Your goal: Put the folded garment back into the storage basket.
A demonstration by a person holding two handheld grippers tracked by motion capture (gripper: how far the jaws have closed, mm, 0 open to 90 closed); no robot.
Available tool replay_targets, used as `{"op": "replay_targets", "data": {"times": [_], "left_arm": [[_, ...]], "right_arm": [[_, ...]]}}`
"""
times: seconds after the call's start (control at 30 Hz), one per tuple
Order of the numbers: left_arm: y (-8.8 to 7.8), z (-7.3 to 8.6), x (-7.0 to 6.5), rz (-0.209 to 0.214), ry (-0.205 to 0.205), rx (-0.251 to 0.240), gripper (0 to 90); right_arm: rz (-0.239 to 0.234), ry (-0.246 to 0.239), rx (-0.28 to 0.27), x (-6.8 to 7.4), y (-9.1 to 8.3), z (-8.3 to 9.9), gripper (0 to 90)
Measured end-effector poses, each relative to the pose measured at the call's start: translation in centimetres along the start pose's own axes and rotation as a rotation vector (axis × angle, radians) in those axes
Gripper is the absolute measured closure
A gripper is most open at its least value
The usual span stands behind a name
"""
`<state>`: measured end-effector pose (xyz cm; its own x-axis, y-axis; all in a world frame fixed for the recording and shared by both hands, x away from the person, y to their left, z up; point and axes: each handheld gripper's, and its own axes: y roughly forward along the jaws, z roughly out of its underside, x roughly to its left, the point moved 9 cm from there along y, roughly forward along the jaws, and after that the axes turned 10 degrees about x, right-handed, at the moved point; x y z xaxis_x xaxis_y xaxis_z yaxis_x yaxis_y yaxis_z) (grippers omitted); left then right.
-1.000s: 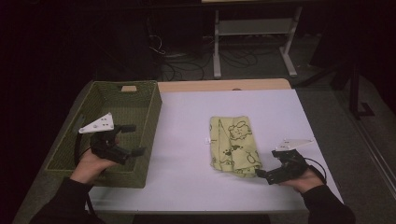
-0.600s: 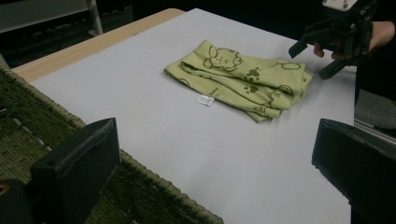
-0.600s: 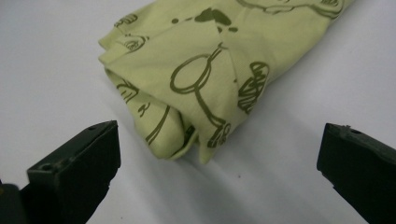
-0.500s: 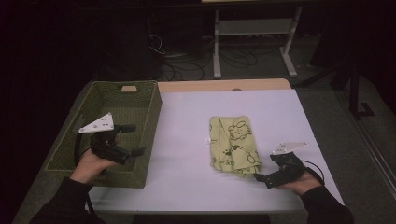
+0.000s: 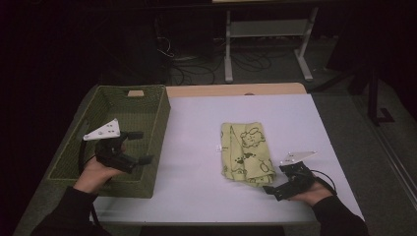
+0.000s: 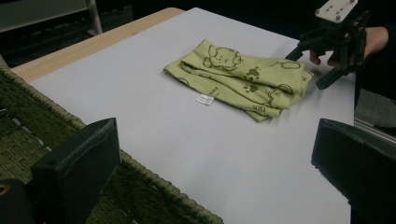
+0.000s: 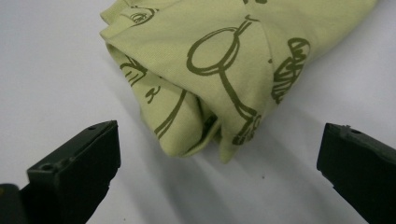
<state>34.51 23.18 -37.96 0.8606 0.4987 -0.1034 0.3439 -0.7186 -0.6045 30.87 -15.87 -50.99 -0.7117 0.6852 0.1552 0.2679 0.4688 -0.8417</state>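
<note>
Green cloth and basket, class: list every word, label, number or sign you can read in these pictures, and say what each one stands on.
No text can be read.
Small white tag at the edge of the green cloth: print too small to read.
Cloth's dark printing: cartoon animals, paw marks and a few letter-like marks, too small to make out.
Tan label on the far rim of the basket: nothing legible on it.

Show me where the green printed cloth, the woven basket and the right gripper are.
green printed cloth (image 5: 247, 153): high view, middle of the folded top layer.
woven basket (image 5: 163, 129): high view, its right rim.
right gripper (image 5: 275, 181): high view, midway between its open fingertips.
</note>
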Motion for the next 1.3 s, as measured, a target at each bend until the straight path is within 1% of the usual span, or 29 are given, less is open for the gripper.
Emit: {"op": "replay_targets", "data": {"times": [0.1,0.23,0.3,0.37,0.47,0.53,0.6,0.7,0.77,0.9,0.97,1.1,1.2,1.3], "left_arm": [[0.0,0.0,0.0,-0.002,0.000,0.000,0.1],[0.1,0.0,-0.1,-0.003,0.009,0.007,0.1],[0.1,0.0,-0.1,-0.002,0.008,0.007,0.1],[0.0,0.0,0.0,0.004,-0.003,0.001,0.1],[0.0,0.0,0.0,0.005,-0.002,0.000,0.1],[0.0,0.0,0.0,0.009,-0.002,0.004,0.1],[0.0,0.0,0.1,0.014,-0.012,0.006,0.1],[0.0,-0.1,0.2,0.028,-0.017,0.005,0.1],[0.0,0.0,0.2,0.045,-0.021,0.016,0.1],[0.3,-0.2,0.1,0.063,-0.027,0.025,0.1],[0.3,-0.3,0.2,0.055,-0.029,0.020,0.1],[0.4,-0.7,0.2,0.065,-0.035,0.010,0.1],[0.6,-0.8,0.2,0.061,-0.032,0.015,0.1],[0.8,-1.0,0.2,0.065,-0.024,0.018,0.1]], "right_arm": [[-0.003,0.000,0.001,0.1,0.2,-0.1,0.0],[-0.004,-0.012,0.012,0.4,0.6,-0.3,0.0],[-0.004,-0.018,0.013,0.4,0.7,-0.3,0.0],[-0.005,-0.019,0.013,0.5,0.9,-0.4,0.0],[-0.004,-0.019,0.012,0.5,1.1,-0.6,0.0],[-0.004,-0.023,0.011,0.5,1.1,-0.7,0.0],[-0.004,-0.021,0.011,0.5,1.2,-0.8,0.0],[-0.006,-0.022,0.006,0.6,1.2,-0.9,0.0],[-0.006,-0.020,0.004,0.6,1.2,-1.0,0.0],[-0.008,-0.019,0.003,0.6,1.2,-1.0,0.0],[-0.008,-0.016,0.002,0.6,1.1,-1.0,0.0],[-0.008,-0.015,0.003,0.5,1.1,-1.0,0.0],[-0.009,-0.015,0.003,0.5,1.1,-1.0,0.0],[-0.008,-0.014,0.002,0.5,1.1,-1.0,0.0]]}}
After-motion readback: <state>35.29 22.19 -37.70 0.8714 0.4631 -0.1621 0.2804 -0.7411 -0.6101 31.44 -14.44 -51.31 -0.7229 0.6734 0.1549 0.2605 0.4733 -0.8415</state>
